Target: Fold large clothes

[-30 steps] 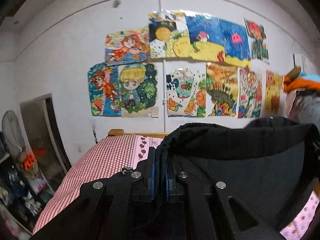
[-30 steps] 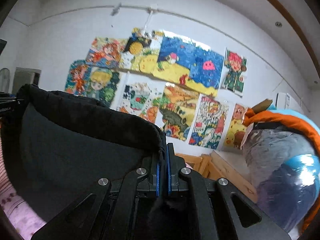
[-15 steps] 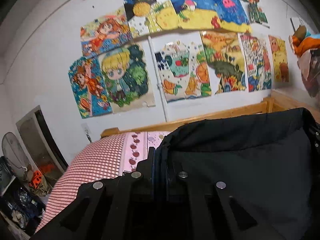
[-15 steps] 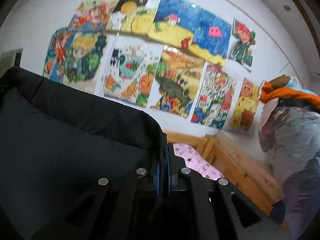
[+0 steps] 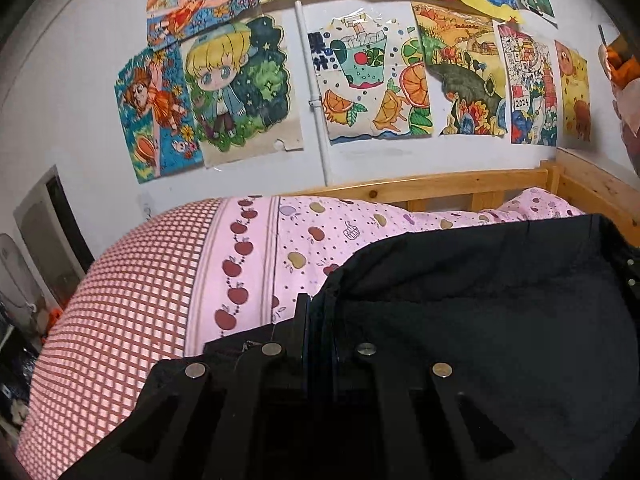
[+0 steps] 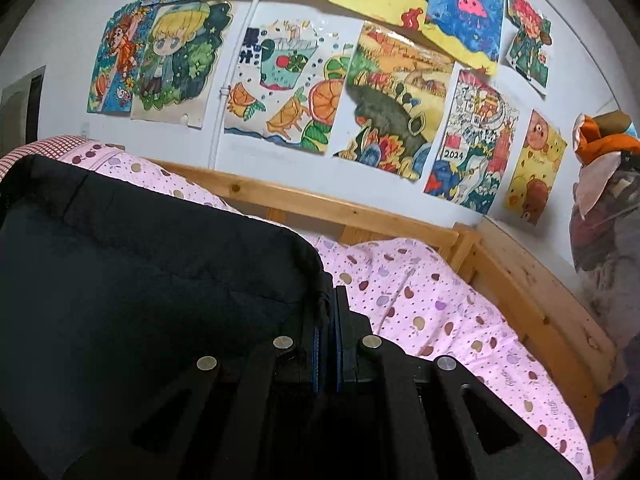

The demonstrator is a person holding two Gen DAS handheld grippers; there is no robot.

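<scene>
A large black garment (image 5: 480, 320) hangs stretched between both grippers above the bed. My left gripper (image 5: 318, 312) is shut on its left top corner. My right gripper (image 6: 330, 304) is shut on its right top corner, where the garment (image 6: 140, 280) spreads to the left. The top edge runs roughly level between the two grippers. The lower part of the garment is hidden below both views.
A bed with a pink apple-print sheet (image 6: 440, 308) and a red checked cover (image 5: 120, 300) lies under the garment. A wooden bed frame (image 6: 320, 204) runs along the wall of drawings (image 5: 360, 80). A bundle of bags (image 6: 604, 200) stands at the right.
Both grippers have tilted down and moved lower toward the bed with the garment still held. More of the bed sheet and the wooden frame has come into view.
</scene>
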